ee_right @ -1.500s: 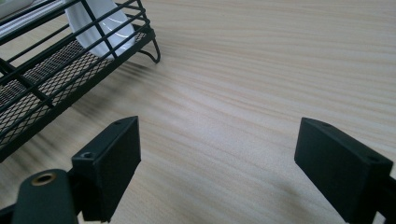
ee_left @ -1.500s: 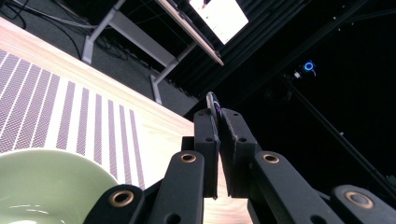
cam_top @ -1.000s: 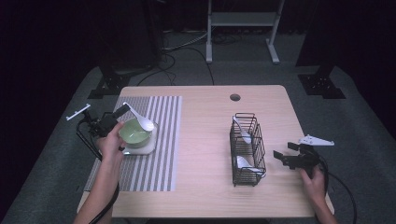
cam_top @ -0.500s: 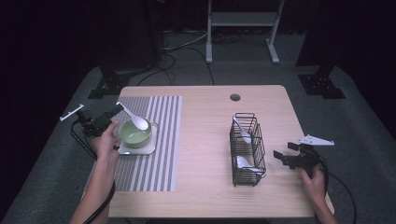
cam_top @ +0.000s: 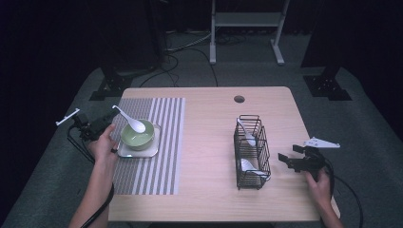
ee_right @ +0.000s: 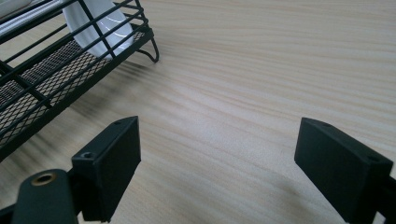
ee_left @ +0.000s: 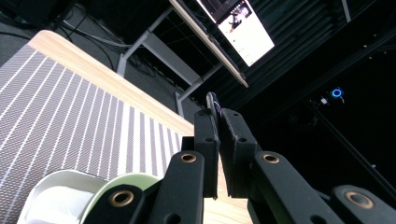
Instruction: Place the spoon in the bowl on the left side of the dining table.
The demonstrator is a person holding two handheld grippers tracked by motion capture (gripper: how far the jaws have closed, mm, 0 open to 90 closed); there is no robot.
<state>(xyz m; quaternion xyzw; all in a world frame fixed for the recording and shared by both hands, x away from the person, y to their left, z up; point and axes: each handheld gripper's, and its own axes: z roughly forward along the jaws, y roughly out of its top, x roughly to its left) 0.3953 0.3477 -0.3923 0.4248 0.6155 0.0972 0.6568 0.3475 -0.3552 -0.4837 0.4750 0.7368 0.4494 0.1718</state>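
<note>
We see a white, deep-bowled spoon (cam_top: pixel 130 120) clamped by its handle in the left hand-held gripper (cam_top: pixel 105 119), its bowl over the green bowl (cam_top: pixel 138 135) near the bench's left edge. Our right hand-held gripper (cam_top: pixel 284 162) rests with jaws apart beside the wire rack (cam_top: pixel 251 152).

A glossy white ceramic-looking spoon (cam_top: pixel 132 122) is clamped by its handle in the matt black plastic jaws of the left gripper (cam_top: pixel 107 119), above a smooth, pale green glazed bowl (cam_top: pixel 137 134) on a shiny white square plate (cam_top: pixel 121 151). Beneath them lies a woven grey-and-white striped placemat (cam_top: pixel 161 156) with a ribbed cloth-like texture, on a table (cam_top: pixel 209 118) of light wood-grain finish, smooth and matt. The black wire rack (cam_top: pixel 251 152), of painted metal with a fine mesh floor, holds more glossy white spoons (cam_top: pixel 247 137) near the matt black right gripper (ee_right: pixel 217 163).
</note>
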